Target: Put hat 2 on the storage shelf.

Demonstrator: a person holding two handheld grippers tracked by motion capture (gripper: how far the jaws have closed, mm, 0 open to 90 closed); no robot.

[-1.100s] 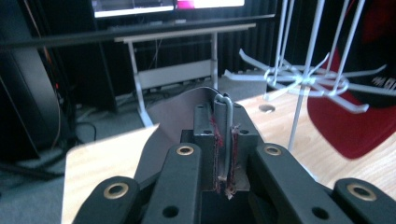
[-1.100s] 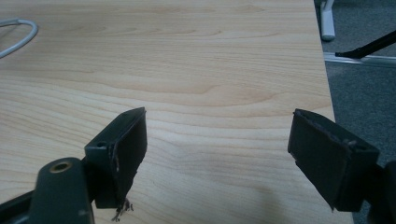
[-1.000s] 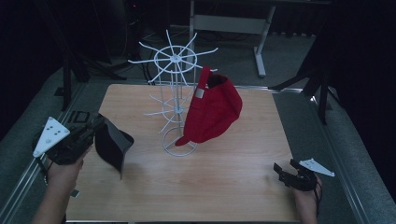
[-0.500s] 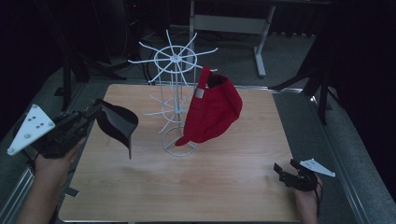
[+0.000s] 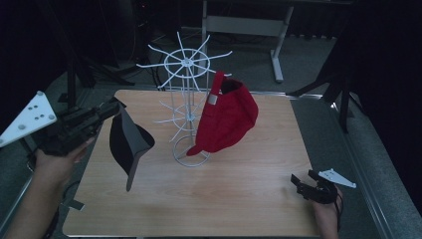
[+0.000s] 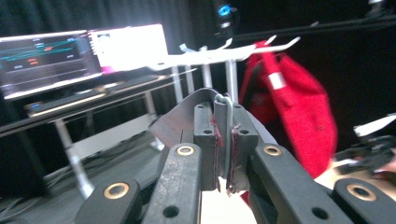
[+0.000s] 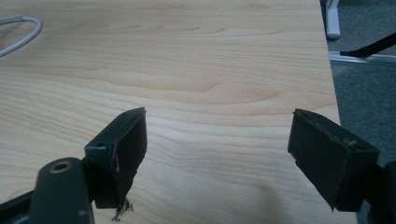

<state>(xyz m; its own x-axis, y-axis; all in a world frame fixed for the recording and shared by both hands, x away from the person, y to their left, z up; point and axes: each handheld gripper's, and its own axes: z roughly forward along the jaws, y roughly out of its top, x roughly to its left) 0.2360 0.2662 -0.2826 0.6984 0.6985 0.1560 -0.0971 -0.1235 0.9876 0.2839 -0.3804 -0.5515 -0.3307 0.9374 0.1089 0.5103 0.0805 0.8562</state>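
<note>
A: What is sitting nearest the front edge of the tabletop (image 5: 239, 199)?

B: The right tool (image 5: 302, 181) is resting near the front right corner, in the person's right hand (image 5: 326, 214). Its jaws are standing wide apart with nothing but bare wood showing between them in the right gripper view.

A: And on the other side?

B: The left hand (image 5: 57, 159) is holding the left tool (image 5: 113, 106) up beside the left edge. Its jaws are pressing together on the rim of a black cap (image 5: 128, 143), which is hanging off the tool above the tabletop's left part, not touching the wood. In the left gripper view the cap's edge (image 6: 224, 140) is showing pinched between the pads.

A: Farther in?

B: A white wire rack (image 5: 185, 99) is standing upright around the middle of the tabletop, toward the far edge. A red cap (image 5: 226, 119) is hanging from one of its arms on the right side, its brim pointing down toward the rack's round base.

A: Beyond that?

B: A monitor (image 6: 79, 56) is glowing on a desk past the far edge.
</note>
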